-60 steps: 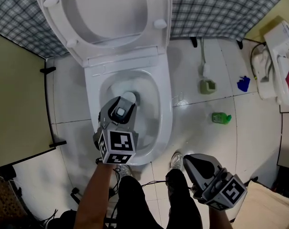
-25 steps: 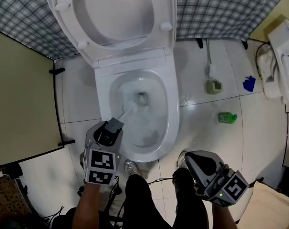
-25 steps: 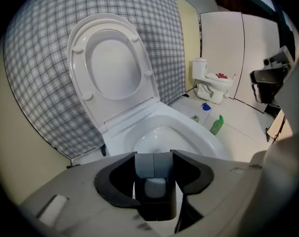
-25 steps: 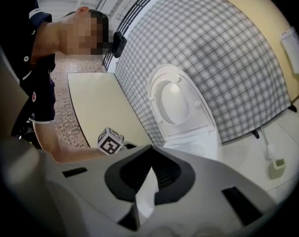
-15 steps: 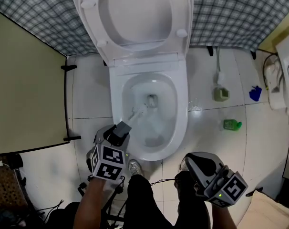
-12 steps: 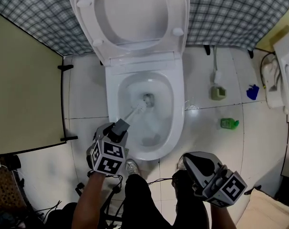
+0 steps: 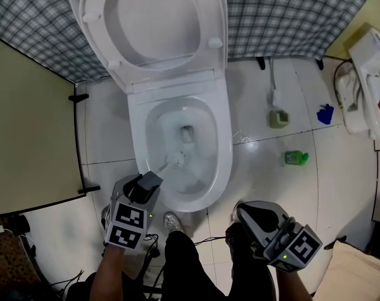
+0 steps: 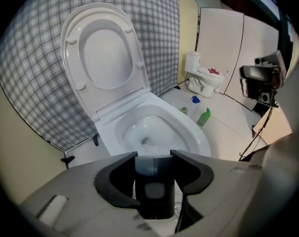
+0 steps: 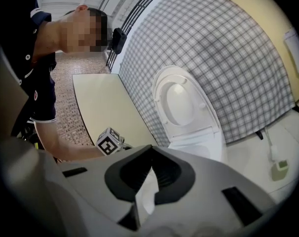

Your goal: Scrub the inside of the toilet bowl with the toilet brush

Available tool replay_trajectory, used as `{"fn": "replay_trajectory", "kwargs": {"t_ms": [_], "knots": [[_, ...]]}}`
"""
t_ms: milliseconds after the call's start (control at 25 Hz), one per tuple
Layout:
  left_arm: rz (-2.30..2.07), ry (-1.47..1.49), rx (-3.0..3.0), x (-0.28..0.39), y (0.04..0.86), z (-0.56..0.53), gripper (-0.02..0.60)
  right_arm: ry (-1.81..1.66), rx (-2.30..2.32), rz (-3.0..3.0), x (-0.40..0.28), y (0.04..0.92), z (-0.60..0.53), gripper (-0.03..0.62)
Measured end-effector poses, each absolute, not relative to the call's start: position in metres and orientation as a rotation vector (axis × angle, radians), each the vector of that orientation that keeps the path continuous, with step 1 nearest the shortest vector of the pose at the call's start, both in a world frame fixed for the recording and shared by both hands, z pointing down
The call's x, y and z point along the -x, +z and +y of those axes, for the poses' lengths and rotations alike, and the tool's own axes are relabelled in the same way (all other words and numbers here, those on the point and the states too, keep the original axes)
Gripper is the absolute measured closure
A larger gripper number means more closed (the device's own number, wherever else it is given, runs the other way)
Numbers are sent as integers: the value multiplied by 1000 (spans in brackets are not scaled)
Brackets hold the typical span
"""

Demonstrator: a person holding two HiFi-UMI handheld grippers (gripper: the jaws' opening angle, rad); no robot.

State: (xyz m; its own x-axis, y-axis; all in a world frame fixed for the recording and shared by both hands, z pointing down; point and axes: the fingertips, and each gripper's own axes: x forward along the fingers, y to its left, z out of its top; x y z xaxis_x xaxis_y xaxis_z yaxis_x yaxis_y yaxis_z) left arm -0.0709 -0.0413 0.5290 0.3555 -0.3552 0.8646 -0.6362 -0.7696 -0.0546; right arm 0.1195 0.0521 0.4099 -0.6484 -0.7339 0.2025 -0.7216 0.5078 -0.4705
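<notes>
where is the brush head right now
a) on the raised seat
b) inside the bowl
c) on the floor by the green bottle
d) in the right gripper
b: the head of the toilet brush lies inside the toilet bowl, handle clamped in the left gripper.

Raised white toilet lid (image 7: pixel 146 30) blocks upper centre; beige partition panel (image 7: pixel 27 130) closes the left; white tiled floor (image 7: pixel 340 174) at right lies mostly open.

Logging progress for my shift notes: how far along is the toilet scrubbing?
Done: the white seat is raised. In hand: left gripper clamps the grey-handled white toilet brush, head at the white bowl's left inner wall. Left: probably other walls; right gripper idle, shut.
</notes>
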Motion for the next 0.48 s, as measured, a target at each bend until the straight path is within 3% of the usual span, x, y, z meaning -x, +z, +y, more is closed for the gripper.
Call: {"fn": "replay_trajectory", "kwargs": {"t_ms": [200,480], "knots": [[-680,1444,-2349,72,515,-14,370,-800,1290,2708,-115,406,47,594],[-559,1496,-2429,25,554,-29,370,-828,1319,2711,-117,413,53,594]]}}
